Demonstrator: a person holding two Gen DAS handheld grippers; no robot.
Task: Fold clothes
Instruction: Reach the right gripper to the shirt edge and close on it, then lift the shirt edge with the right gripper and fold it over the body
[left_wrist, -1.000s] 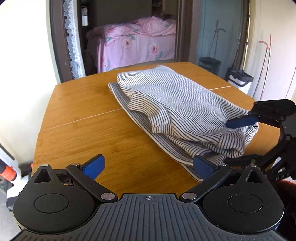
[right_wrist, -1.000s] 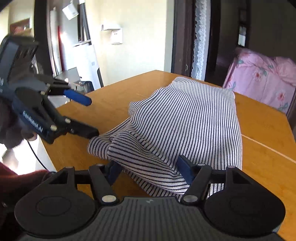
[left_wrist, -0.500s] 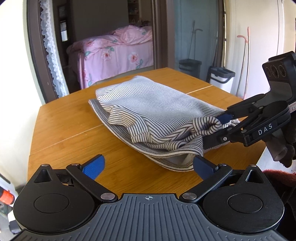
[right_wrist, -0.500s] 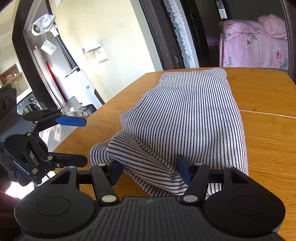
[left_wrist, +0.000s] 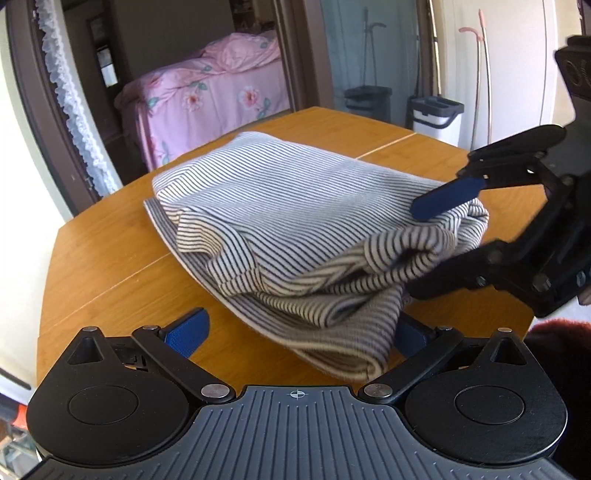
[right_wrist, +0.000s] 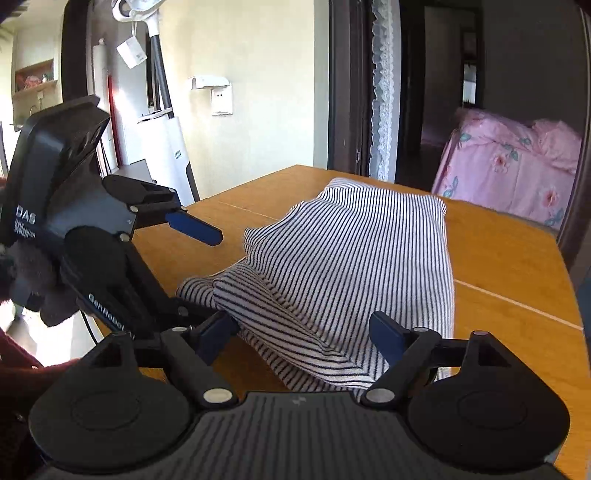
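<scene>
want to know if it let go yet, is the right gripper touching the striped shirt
Cannot tell. In the left wrist view the right gripper, jaws just opened wide, straddles the striped shirt; no clear gap or press shows at its pads.

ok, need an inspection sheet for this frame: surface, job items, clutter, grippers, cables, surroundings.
Surface: wooden table, seam line across it.
Job's things: striped garment, partly folded, near end bunched.
Clutter: nothing seen on the table.
Grippers: left gripper open, garment's near edge between its fingers; right gripper open, jaws have just been opening, bunched cloth between them.
Cables: thin dark cable below the left gripper.
Surroundings: bed with pink bedding through a doorway; bins beyond the table.
</scene>
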